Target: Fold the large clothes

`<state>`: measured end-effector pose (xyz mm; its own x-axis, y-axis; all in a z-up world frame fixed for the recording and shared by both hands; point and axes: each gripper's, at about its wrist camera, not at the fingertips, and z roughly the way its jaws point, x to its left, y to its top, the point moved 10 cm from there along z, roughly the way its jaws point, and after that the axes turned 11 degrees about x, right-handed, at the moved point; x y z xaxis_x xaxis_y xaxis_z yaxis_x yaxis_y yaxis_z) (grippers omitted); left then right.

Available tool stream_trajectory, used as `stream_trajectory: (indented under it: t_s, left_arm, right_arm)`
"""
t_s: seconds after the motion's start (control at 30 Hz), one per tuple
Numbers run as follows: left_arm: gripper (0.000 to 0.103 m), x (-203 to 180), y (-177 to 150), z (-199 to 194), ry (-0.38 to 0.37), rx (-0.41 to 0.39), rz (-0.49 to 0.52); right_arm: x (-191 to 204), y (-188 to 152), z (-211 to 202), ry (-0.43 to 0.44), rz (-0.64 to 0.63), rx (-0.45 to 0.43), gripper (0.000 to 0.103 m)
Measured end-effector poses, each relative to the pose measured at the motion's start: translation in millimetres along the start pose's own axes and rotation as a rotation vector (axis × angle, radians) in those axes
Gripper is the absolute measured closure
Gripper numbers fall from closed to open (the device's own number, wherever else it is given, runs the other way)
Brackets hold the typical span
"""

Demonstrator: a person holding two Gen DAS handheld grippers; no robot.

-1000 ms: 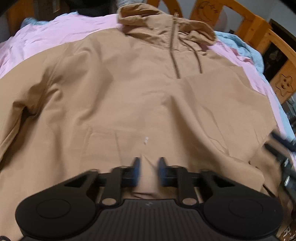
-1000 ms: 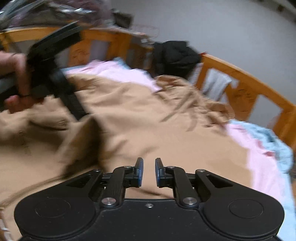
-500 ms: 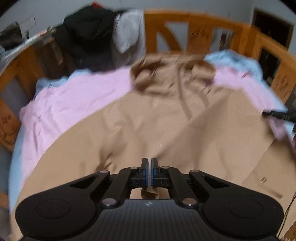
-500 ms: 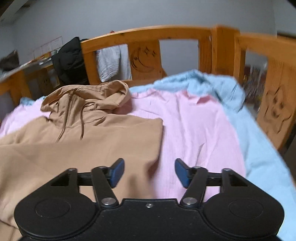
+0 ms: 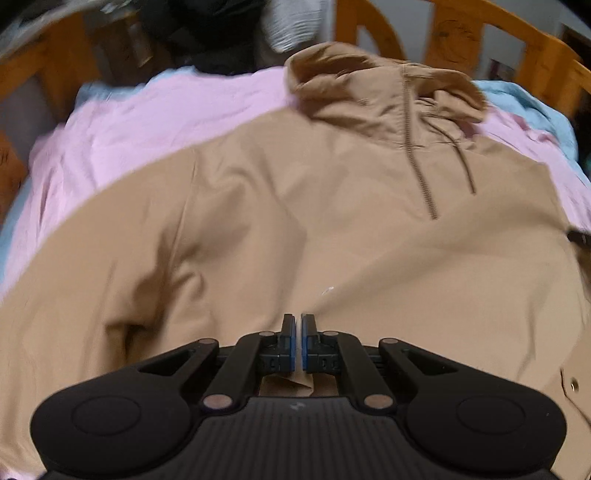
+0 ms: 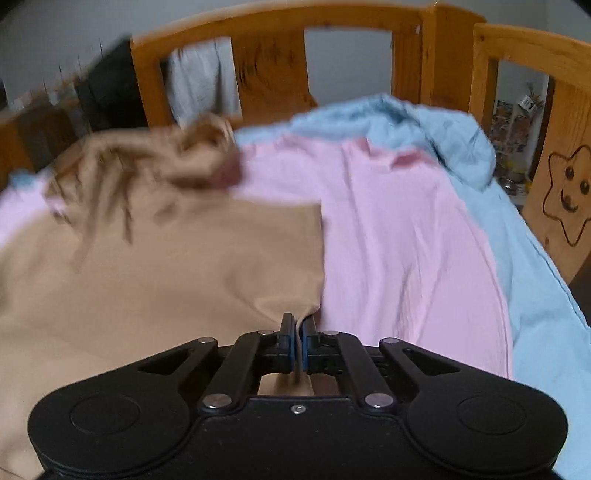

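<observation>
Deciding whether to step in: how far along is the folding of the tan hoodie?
Done: tan hoodie lies spread face up on the pink sheet. In hand: left gripper and right gripper have jaws shut on its fabric. Left: every fold; none shows yet.

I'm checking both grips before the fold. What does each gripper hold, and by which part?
Both hold the tan hooded jacket: the left gripper pinches its bottom hem, the right gripper its right side edge.

Tan hoodie (image 5: 332,221) cut off by left, right and bottom frame edges in left wrist view; its hood (image 6: 199,155) motion-blurred upper left in right wrist view. Dark clothing (image 5: 221,33) at top edge blurred, unidentifiable.
</observation>
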<state>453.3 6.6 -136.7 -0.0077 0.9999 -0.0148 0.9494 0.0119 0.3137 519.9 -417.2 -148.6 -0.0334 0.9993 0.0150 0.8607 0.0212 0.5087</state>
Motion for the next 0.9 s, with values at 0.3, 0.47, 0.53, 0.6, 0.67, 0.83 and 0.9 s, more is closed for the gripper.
stream_trajectory:
  t_s: [0.3, 0.47, 0.53, 0.6, 0.67, 0.83, 0.9]
  left_arm:
    - [0.022, 20.6, -12.3, -60.9, -0.094, -0.121, -0.165]
    - [0.011, 54.1, -69.9, -108.3, -0.082, -0.132, -0.214]
    - [0.006, 80.5, -103.6, -122.4, -0.076, -0.109, -0.300]
    - [0.004, 118.6, -144.0, -134.0, -0.044, -0.089, -0.423]
    - [0.004, 156.4, -177.3, -139.5, 0.020, -0.079, -0.555]
    - [0.004, 239.5, -233.9, -145.7, 0.022, -0.325, -0.987]
    - [0.004, 264.8, -242.6, -134.7, 0.000, -0.392, -1.113]
  right_arm:
    - [9.8, -4.5, -24.6, -0.089, -0.114, -0.141, 0.063]
    - [43.4, -7.9, -61.2, -0.025, -0.219, -0.246, 0.034]
    - [63.9, -11.4, -72.9, 0.016, -0.273, -0.265, 0.023]
    - [86.3, -14.5, -84.6, 0.075, -0.307, -0.274, 0.016]
    - [111.1, -15.8, -93.2, 0.141, -0.328, -0.277, 0.010]
    - [176.2, -27.2, -115.2, 0.270, -0.387, -0.297, 0.003]
    - [196.9, -35.5, -118.0, 0.302, -0.408, -0.282, 0.003]
